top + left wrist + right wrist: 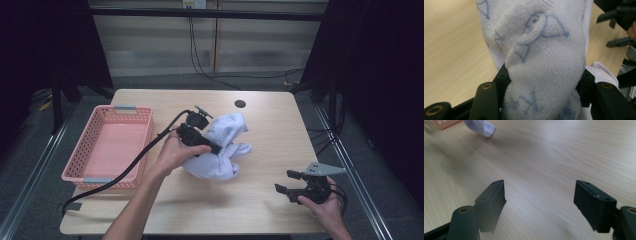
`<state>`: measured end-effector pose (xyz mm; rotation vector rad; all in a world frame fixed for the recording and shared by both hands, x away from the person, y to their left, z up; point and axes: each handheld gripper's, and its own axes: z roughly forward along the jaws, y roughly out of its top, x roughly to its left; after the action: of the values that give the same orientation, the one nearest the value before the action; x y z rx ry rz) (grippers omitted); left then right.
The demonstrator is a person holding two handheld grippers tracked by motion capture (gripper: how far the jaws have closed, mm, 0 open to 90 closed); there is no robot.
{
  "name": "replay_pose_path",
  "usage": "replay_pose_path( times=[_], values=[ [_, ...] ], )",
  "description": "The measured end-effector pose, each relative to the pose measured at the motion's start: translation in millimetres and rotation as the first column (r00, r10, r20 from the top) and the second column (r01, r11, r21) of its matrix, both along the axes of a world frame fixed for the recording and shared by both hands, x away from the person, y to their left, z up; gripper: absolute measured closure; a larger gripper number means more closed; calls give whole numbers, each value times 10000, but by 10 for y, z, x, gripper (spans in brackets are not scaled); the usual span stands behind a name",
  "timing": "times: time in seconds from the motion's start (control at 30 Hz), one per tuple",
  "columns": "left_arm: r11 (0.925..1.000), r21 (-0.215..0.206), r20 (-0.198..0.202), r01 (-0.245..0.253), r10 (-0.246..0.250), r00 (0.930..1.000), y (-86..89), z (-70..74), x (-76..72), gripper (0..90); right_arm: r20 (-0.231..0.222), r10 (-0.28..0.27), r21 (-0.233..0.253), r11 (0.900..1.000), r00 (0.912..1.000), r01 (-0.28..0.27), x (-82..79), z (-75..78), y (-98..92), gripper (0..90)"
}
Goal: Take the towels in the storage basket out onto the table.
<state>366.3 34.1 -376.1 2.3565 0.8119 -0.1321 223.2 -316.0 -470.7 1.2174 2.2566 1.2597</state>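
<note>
While left claw (541, 82) grips towel (544, 50); right claw (540, 205) gapes.

table (260, 200): light wood | floor (165, 80): grey | back wall (150, 40): pale panels | surroundings: dark

Pink plastic basket (87, 150), latticed walls, grey handle clips on its far and near short rims, standing on the left part of the light wooden table (260, 210); its corner also appears at the top left of the right gripper view (442, 123). Small dark round hole (240, 104) in the tabletop, to the right of the basket and near the far edge. Black cables (200, 65) hang down the pale wall panels beyond the table, well behind the basket.
</note>
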Motion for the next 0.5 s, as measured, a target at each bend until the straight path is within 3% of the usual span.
replay_pose_path(
  times=[0.17, 0.27, 0.3, 0.4, 0.5],
  values=[
    [9999, 102, -217, 119, -117, 9997, -195, -358, -106, 432, -48, 57, -9, 10000, 10000, -57, 2, -4, 11, 249],
    [9997, 237, -43, 113, -112, 9999, -243, -454, -139, 409, -13, 94, -9, 10000, 10000, -94, 4, -5, 21, 249],
    [9990, 417, 65, 166, -169, 9998, -303, -585, -177, 399, -37, 114, 1, 9999, 9999, -114, 6, -5, 24, 249],
    [9975, 664, 119, 223, -231, 9997, -336, -703, -206, 360, -58, 74, 43, 10000, 10000, -74, 11, -5, 29, 249],
    [9995, 212, 66, 253, -255, 9997, -315, -794, -212, 260, -98, 87, 94, 9999, 9999, -87, 22, -12, 37, 249]
  ],
)
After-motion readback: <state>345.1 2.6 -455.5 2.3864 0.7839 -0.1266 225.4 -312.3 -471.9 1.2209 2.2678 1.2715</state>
